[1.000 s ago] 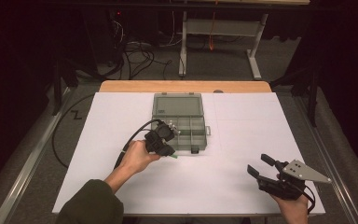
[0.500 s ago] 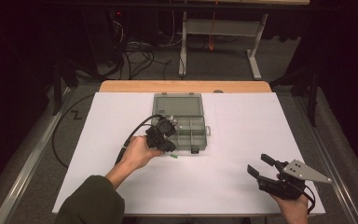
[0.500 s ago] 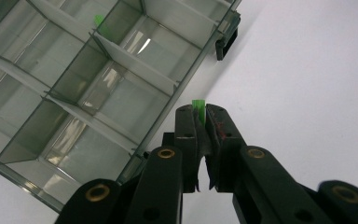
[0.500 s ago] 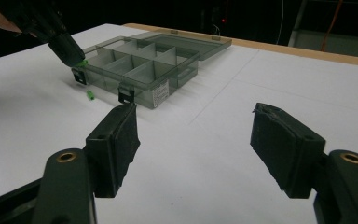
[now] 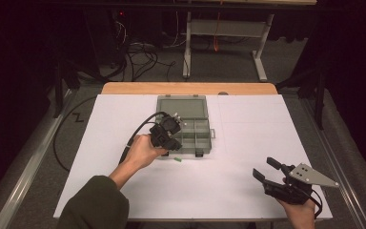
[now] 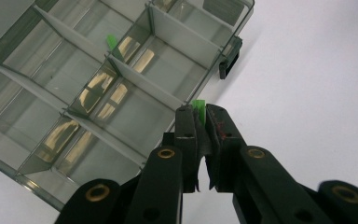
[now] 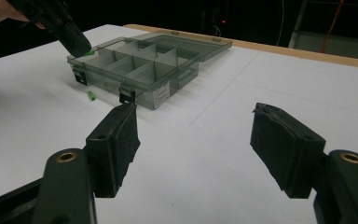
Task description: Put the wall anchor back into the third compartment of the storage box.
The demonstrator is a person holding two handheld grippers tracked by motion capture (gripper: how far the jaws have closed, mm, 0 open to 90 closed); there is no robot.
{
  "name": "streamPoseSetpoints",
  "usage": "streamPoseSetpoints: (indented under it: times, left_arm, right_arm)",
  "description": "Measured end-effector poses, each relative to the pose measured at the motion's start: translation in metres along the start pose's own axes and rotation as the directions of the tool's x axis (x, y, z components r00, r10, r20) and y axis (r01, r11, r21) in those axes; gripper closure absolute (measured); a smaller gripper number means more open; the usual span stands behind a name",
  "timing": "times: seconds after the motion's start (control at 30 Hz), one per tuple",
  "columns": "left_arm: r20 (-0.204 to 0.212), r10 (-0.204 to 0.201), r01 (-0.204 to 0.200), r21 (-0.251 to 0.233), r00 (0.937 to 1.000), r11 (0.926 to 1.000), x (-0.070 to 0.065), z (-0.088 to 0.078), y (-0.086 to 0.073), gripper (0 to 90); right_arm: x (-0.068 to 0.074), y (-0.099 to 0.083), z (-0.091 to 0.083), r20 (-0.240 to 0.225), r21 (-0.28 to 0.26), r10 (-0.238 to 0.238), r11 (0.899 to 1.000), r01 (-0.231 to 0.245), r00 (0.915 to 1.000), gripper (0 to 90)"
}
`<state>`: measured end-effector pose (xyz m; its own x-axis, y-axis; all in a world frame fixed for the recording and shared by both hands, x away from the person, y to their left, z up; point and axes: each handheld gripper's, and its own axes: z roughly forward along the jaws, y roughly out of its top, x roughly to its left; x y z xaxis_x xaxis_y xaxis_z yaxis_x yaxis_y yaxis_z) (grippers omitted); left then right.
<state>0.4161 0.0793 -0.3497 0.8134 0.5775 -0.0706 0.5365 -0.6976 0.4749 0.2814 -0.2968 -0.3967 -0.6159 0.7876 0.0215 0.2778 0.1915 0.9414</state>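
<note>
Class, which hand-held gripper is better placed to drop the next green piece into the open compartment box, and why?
Left. The left hand-held gripper is shut on a green piece right at the compartment box. The right hand-held gripper hangs open and empty near the table's front edge.

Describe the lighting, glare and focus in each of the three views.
High view: white table bright, the room behind dark. Left gripper view: warm glare streaks on the clear organizer box; the left gripper, shut on a green piece, is soft-focused lower down. Right gripper view: right gripper sharp, dim background.
</note>
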Motion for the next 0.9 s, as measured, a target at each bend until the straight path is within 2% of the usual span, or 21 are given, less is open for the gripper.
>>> streamPoseSetpoints:
  times: [0.2, 0.37, 0.9]
  left_arm:
    - [0.001, -0.010, 0.010, -0.003, 1.0000, 0.9999, 0.003, 0.000, 0.004, 83.4]
    - [-0.010, -0.006, 0.006, 0.022, 0.9999, 0.9997, 0.004, 0.002, 0.008, 83.4]
    - [-0.023, -0.019, 0.020, 0.026, 0.9996, 0.9995, 0.010, 0.003, 0.022, 83.4]
  right_arm:
    - [0.000, 0.000, 0.000, -0.001, 0.000, 0.000, 1.000, 0.000, 1.0000, 33.9]
    - [0.000, 0.000, 0.000, -0.001, 0.002, -0.001, 1.000, 0.001, 1.0000, 33.9]
    - [0.000, 0.000, 0.000, -0.001, 0.001, -0.001, 1.000, 0.001, 1.0000, 33.9]
